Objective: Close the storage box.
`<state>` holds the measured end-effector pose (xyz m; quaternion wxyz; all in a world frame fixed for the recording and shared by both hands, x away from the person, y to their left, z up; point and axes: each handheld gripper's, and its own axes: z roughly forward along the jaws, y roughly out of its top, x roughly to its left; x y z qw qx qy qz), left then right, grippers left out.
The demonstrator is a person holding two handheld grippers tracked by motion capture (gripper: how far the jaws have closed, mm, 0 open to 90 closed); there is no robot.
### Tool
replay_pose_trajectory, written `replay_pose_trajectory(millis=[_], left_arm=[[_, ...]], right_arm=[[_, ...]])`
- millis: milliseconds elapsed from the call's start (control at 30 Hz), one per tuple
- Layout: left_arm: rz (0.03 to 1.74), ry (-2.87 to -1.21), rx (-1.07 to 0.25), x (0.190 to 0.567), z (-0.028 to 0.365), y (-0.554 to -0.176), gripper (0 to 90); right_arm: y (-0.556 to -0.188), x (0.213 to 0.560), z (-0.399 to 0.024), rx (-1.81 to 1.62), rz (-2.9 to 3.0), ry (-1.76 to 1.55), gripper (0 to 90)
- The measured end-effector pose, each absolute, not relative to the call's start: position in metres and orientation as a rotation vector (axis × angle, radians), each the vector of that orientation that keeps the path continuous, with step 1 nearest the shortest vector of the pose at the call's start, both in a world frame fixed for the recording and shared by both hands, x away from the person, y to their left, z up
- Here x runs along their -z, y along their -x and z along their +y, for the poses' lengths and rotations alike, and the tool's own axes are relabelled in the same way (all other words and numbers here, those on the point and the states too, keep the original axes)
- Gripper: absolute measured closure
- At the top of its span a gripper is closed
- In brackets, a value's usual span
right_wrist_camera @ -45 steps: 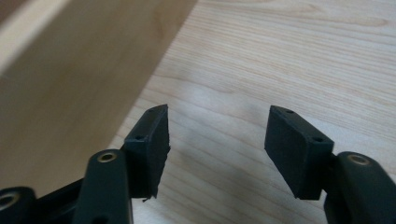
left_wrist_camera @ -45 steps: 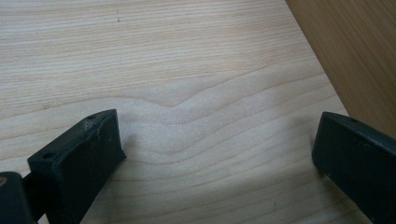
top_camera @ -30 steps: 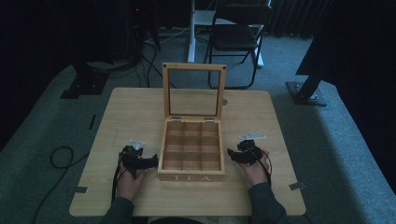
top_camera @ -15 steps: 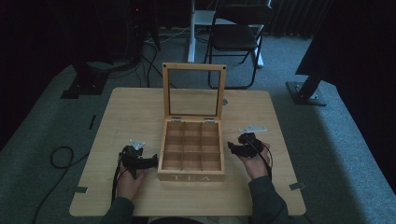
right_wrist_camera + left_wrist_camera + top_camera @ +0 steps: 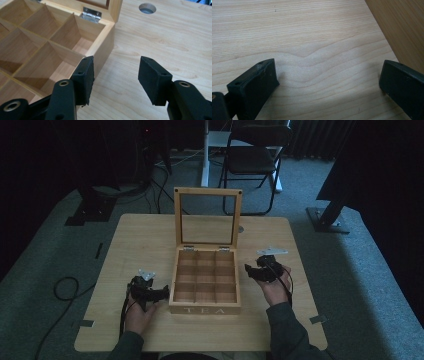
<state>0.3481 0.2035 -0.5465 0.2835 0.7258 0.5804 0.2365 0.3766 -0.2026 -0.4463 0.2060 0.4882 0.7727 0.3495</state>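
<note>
Dim carpeted room, pale wooden table point(image 5: 130, 245): the tea box point(image 5: 205, 282) sits centred with its lid upright, flanked by the left gripper point(image 5: 159, 294) and right gripper point(image 5: 248, 270), both spread and empty, likely ready to steady or shut it.

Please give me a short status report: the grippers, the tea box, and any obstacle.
Left gripper open, empty, low beside tea box. Right gripper open, empty, beside the box's right wall. Lid upright, compartments empty. Nothing in the way.
</note>
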Motion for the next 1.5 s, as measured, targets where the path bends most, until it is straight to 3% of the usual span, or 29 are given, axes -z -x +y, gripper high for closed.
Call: replay_pose_trajectory(millis=[1500], left_arm=[[1.552,-1.946,-0.633,0.546,0.204,-0.348,1.6]], right_arm=[[-0.394,0.397,-0.167,-1.015,2.117,-1.225,44.4]])
